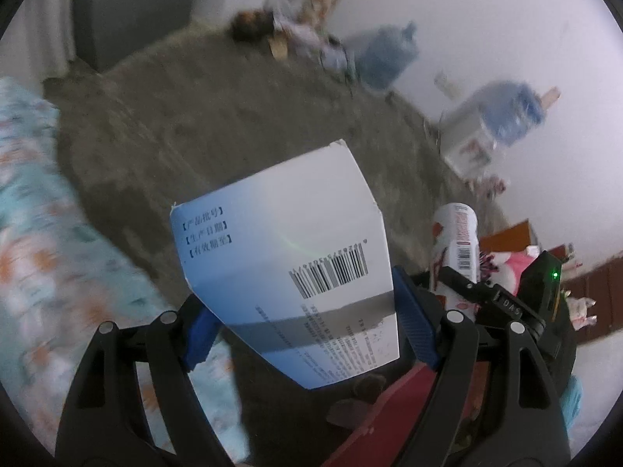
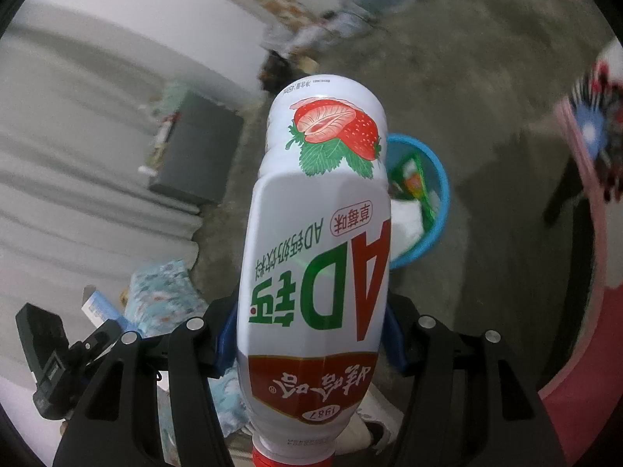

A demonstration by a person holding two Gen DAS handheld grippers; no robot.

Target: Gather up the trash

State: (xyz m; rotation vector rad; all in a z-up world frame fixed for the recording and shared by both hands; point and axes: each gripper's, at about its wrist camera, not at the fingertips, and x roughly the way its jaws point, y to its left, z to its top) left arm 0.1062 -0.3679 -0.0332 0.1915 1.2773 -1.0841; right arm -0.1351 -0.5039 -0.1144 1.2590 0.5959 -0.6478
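At the right of the right-wrist frame sits the blue bin; my right tongs clamp the bottle, left tongs the carton. I should hover squarely above before releasing.

This is a lived-in room of a home, plain and unfinished. The bare grey concrete floor meets white plastered walls. A bed or couch covered in pale blue floral fabric fills one side, and a dark grey low cabinet stands against the wall. Two large blue plastic water jugs sit along the far wall among loose household clutter. A round blue plastic basin holding wrappers rests on the floor.
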